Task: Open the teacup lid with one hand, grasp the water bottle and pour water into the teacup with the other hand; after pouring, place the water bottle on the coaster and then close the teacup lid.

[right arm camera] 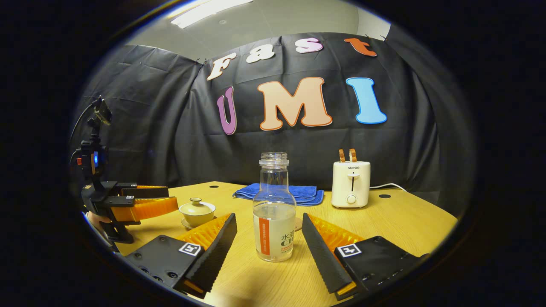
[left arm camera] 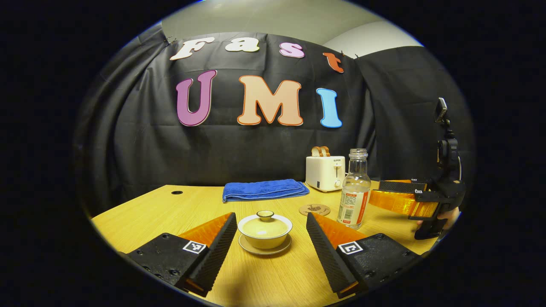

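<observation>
Left gripper [left arm camera: 271, 243] spread wide, I frame the lidded teacup [left arm camera: 265, 230]. Right gripper [right arm camera: 268, 245], also apart, flanks the uncapped water bottle [right arm camera: 274, 209] untouched.

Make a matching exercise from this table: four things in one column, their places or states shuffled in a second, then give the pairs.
Things:
1. teacup
2. water bottle
3. blue towel
4. toaster

States:
A. folded flat at the back of the table
B. holds two slices of bread
C. lid on, standing on a saucer
D. uncapped, partly filled

Pairs: 1-C, 2-D, 3-A, 4-B
</observation>
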`<state>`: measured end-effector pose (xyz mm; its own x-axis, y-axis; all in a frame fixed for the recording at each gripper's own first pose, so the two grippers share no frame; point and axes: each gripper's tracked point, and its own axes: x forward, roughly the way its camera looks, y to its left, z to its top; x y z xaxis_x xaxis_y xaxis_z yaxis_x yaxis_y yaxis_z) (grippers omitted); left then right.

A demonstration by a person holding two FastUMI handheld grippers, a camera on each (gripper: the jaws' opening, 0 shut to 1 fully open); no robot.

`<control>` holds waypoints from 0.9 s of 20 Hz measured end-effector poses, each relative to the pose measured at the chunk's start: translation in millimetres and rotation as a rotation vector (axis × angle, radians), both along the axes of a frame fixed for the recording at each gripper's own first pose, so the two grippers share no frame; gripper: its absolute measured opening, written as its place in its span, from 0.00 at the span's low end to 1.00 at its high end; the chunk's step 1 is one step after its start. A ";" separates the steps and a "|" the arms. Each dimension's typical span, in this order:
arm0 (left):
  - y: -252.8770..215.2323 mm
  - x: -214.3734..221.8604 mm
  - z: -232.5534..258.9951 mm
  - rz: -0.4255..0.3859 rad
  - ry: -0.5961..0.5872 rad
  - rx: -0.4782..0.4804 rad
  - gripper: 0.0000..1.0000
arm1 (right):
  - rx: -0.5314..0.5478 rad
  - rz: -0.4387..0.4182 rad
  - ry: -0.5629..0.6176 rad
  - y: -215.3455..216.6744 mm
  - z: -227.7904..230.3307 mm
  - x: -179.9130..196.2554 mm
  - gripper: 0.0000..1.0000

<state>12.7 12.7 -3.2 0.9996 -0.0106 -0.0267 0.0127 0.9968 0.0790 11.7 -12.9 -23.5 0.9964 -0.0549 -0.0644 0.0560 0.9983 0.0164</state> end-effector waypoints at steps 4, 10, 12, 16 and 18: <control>-5.7 3.5 -0.5 -0.023 -0.002 -0.002 0.96 | 0.000 -0.005 0.000 -1.2 -0.3 1.9 0.96; -0.6 15.2 -0.6 -0.002 0.003 -0.003 0.96 | 0.000 -0.006 0.000 -1.3 -0.4 1.8 0.93; -0.7 20.8 -2.6 -0.002 0.010 -0.003 0.96 | -0.001 -0.005 0.000 -1.7 -0.4 1.8 0.93; -0.2 31.2 -8.4 -0.005 0.046 -0.008 0.95 | -0.001 -0.005 -0.001 -1.6 -0.5 2.1 0.98; 1.4 37.5 -11.1 -0.002 0.062 -0.010 0.94 | -0.001 -0.006 -0.001 -1.6 -0.9 2.8 0.98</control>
<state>50.2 14.1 -14.3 0.9960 -0.0135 -0.0882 0.0196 0.9975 0.0684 14.5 -14.6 -24.3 0.9962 -0.0604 -0.0631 0.0615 0.9980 0.0159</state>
